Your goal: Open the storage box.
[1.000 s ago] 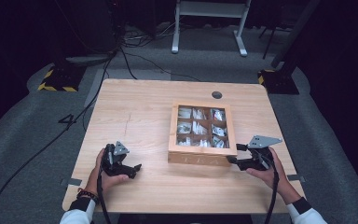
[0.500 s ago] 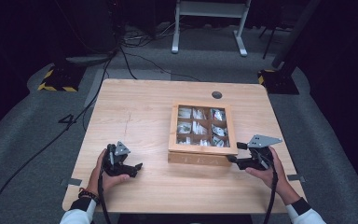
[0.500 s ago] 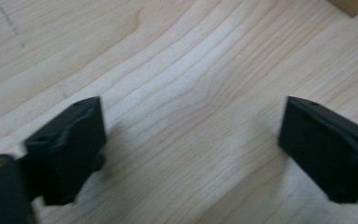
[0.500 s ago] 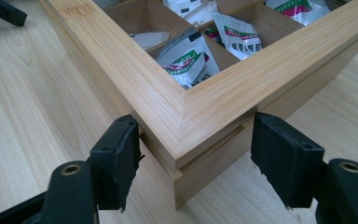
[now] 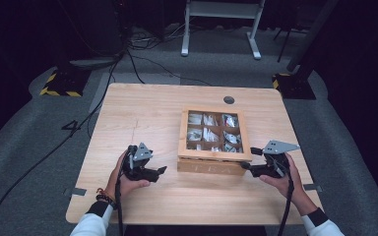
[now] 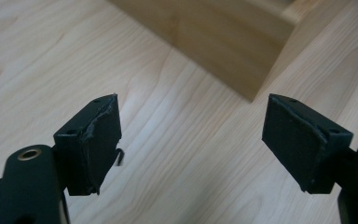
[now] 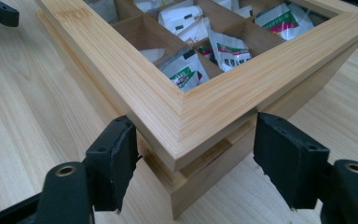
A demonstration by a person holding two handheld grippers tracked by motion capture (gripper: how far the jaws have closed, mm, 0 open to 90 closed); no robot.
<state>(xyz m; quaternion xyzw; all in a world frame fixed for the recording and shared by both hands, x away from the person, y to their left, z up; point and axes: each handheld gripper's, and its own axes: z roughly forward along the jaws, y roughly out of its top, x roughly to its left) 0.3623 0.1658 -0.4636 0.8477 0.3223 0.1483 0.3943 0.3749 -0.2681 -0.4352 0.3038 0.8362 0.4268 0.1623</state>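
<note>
A wooden box [image 5: 214, 142] with a windowed lid stands right of the table's middle; its compartments hold white sachets [image 7: 228, 49]. My right gripper [image 5: 247, 159] is at the box's near right corner. In the right gripper view its open jaws [image 7: 196, 126] straddle that corner of the box [image 7: 98, 51], and I see no pad pressing; they have been opening slightly. My left gripper [image 5: 160, 170] hovers over the table [image 5: 142, 113], left of the box and pointing at it. The left gripper [image 6: 193, 112] is open with only bare wood between its jaws, which have just been closing. A box corner [image 6: 214, 32] lies ahead.
A round cable hole [image 5: 229, 100] sits near the table's far edge. On the floor lie cables [image 5: 78, 128], a white metal stand [image 5: 221, 29] and yellow-black striped bases [image 5: 59, 86]. Bare tabletop stretches to the left and in front of the box.
My left gripper has moved right toward the box and risen a little, and its jaws have narrowed. The right gripper has stayed at the box's corner.
</note>
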